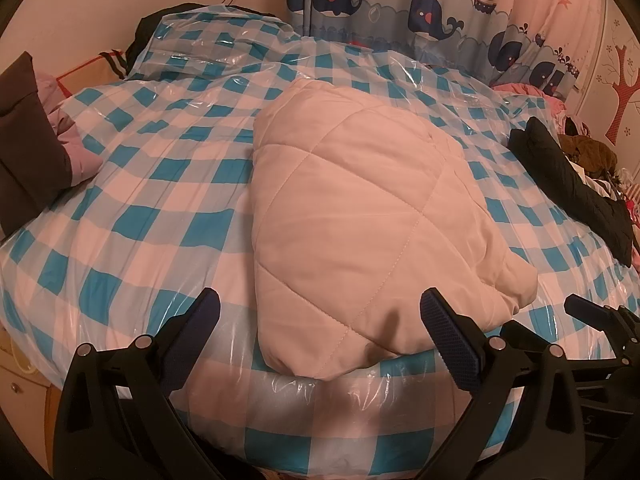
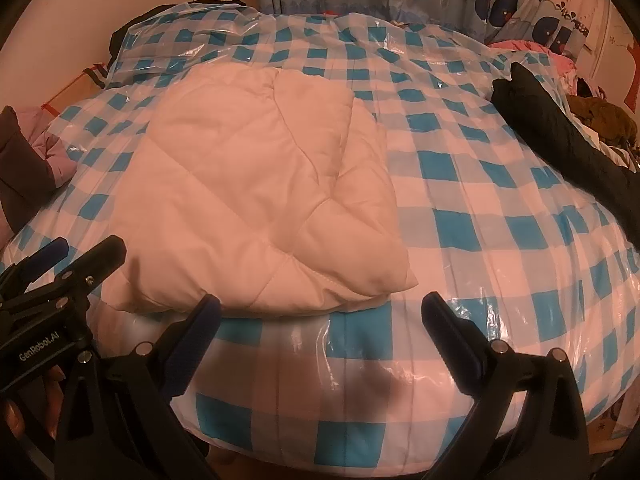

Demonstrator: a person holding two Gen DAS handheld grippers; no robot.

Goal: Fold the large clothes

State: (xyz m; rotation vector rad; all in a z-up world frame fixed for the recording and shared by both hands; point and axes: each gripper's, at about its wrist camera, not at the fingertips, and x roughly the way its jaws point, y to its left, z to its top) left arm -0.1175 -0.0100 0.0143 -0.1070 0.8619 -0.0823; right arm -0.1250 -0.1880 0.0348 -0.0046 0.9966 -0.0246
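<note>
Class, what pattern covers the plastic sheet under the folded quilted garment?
Blue and white checks on the plastic sheet, clearest in the right wrist view.

Your left wrist camera looks forward along its fingers [image 1: 208, 308] from the near edge of the bed [image 1: 160, 184], facing the whale curtain [image 1: 400, 4] on the far side. The folded quilt [image 1: 360, 208] sits close and centred there, with your right gripper [image 1: 592, 312] showing at the frame's lower right. Your right wrist camera faces the same way from just beside it, so the quilt [image 2: 256, 184] falls left of centre and your left gripper [image 2: 72, 260] shows at its lower left. Both views share the checked bed cover, the quilt, the curtain and the black garment [image 1: 576, 184] at right.
</note>
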